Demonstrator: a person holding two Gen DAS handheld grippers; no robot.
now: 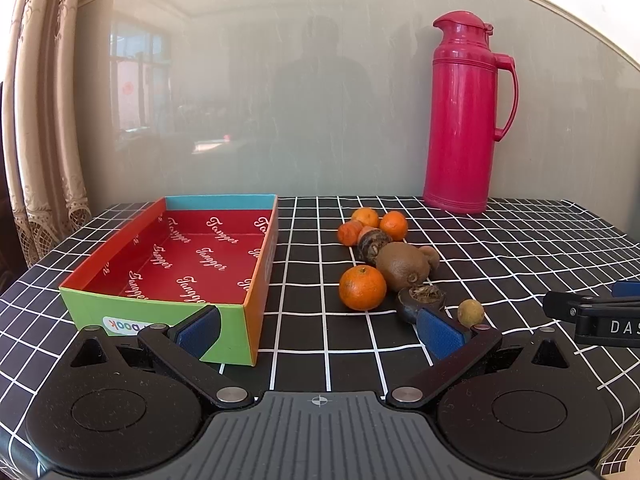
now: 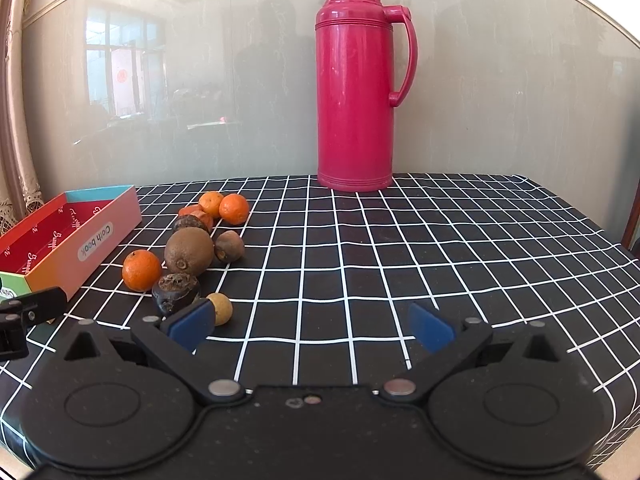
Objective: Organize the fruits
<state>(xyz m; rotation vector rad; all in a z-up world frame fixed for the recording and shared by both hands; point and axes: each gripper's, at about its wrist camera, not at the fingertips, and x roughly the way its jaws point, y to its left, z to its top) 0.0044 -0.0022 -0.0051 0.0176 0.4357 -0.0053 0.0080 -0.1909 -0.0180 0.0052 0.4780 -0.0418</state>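
Glossy plastic flask (image 2: 354, 80), matt cardboard box (image 1: 168, 308)

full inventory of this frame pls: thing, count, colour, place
box: 1, red inside, green and orange outside, left side of the table, nothing in it
oranges: 3 whole, orange, one at the near left of the fruit pile, two at the back
orange piece: 1, orange, back left of the pile; what it is, unclear
kiwi: 1, brown, middle of the pile
dark shrivelled fruits: 3, dark brown, among the pile
small round fruit: 1, yellowish, nearest, right end
flask: 1, pink, standing at the back by the wall
tablecloth: 1, black with white grid
curtain: 1, beige, far left
left gripper: open, holding nothing
right gripper: open, holding nothing
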